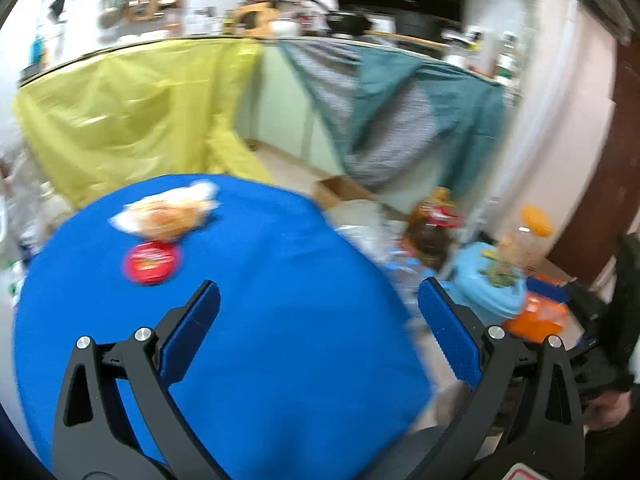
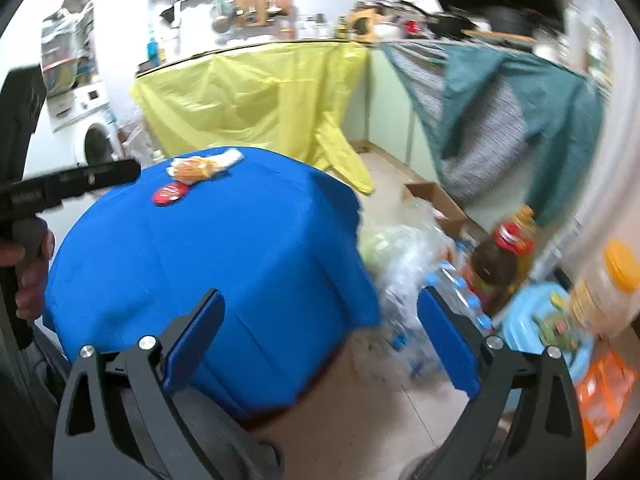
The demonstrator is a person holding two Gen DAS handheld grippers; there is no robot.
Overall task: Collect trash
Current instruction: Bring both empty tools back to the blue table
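Kitchen clutter frames a round table (image 1: 248, 320) under a blue cloth. On its far side lies a crumpled wrapper (image 1: 168, 212) with orange-brown contents, its long axis running left to right, and a flat red lid (image 1: 152, 260) just in front of it. Left gripper (image 1: 320, 332) and right gripper (image 2: 320, 334) both hang over the near edge with jaws spread wide, holding nothing. On the floor to the right, a light-blue tub (image 2: 536, 320) holds green scraps, blurred. Beside it stand bottles (image 2: 500, 264) and clear bags (image 2: 404, 256), hard to make out.
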